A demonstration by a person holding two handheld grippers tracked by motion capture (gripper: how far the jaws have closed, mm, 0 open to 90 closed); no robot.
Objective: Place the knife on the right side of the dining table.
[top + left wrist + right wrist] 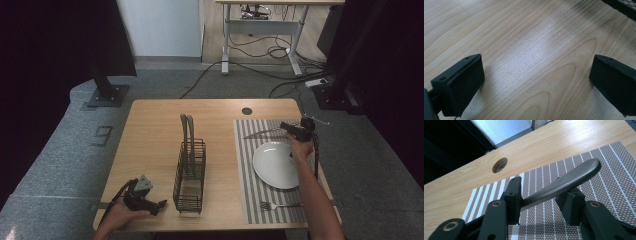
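Here we see the left claw (161, 204) resting wide open on the counter (150, 145) beside the wire caddy (190, 175); farther off, the right claw (541, 202), part open, straddles the knife (564, 182) above the striped placemat (599, 170).

Both forearms entering from the bottom of the high view are bare, with no sleeves. The left gripper (161, 204), at the lower left, is black with a grey three-cornered plate on top and a trailing black cable. The right gripper (540, 201) has matte black block-shaped jaws on black link arms with brass-coloured pivot rings and small screw holes.
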